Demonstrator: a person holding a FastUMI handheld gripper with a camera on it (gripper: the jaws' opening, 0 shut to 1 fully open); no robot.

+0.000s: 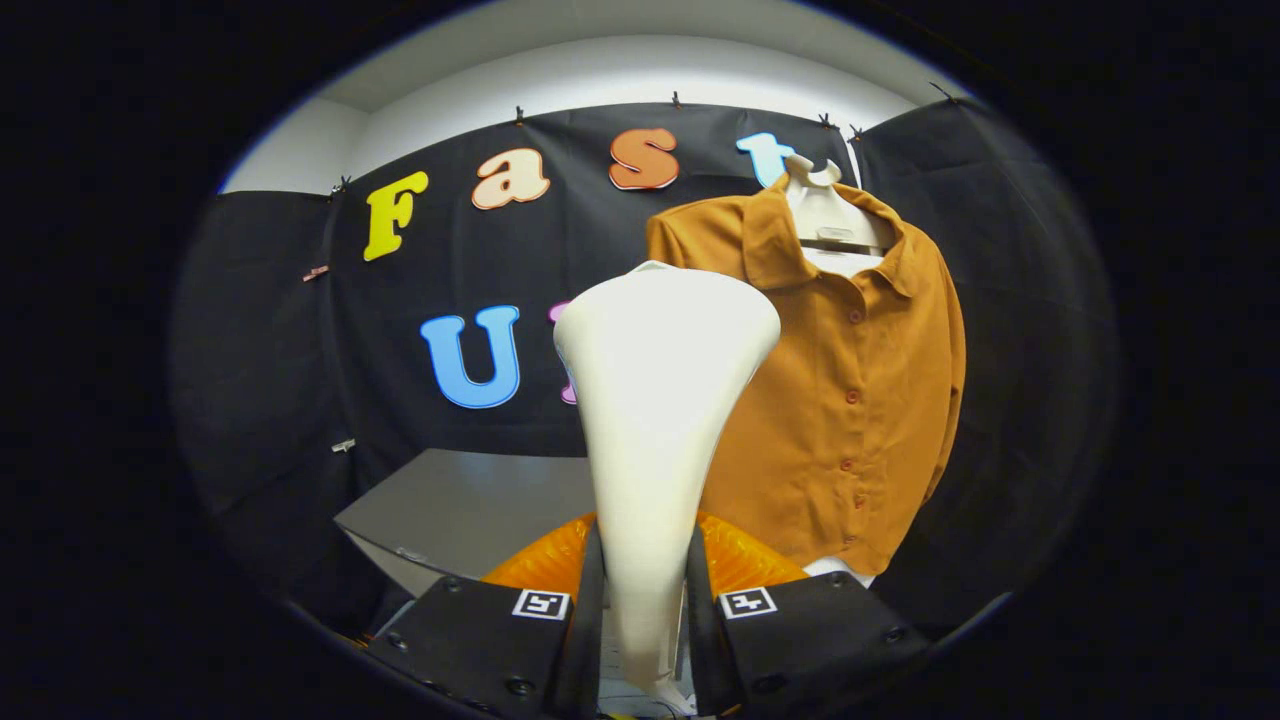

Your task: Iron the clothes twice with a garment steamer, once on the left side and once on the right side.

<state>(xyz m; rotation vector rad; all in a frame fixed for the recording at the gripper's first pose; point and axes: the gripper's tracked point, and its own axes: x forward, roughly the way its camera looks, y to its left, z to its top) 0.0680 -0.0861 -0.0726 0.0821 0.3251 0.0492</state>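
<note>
Hand-held gripper [645, 610] pinching narrow handle of cream plastic garment steamer [660, 400]; rigid, smooth, likely top-heavy. Rust-orange button shirt [850, 400] hangs soft beyond.

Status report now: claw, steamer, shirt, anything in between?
Claw shut on the steamer, head pointing up. Orange shirt hangs on its hanger beyond the fingers, steamer head not yet touching it. Nothing between steamer and shirt.

Cream garment steamer [655, 430], upright, narrow handle clamped between the tool's [645, 610] two fingers, broad head flaring upward, rust-orange buttoned collared shirt [850, 400] hanging on a pale hanger [828, 215] just beyond it, front facing, buttoned closed
</note>
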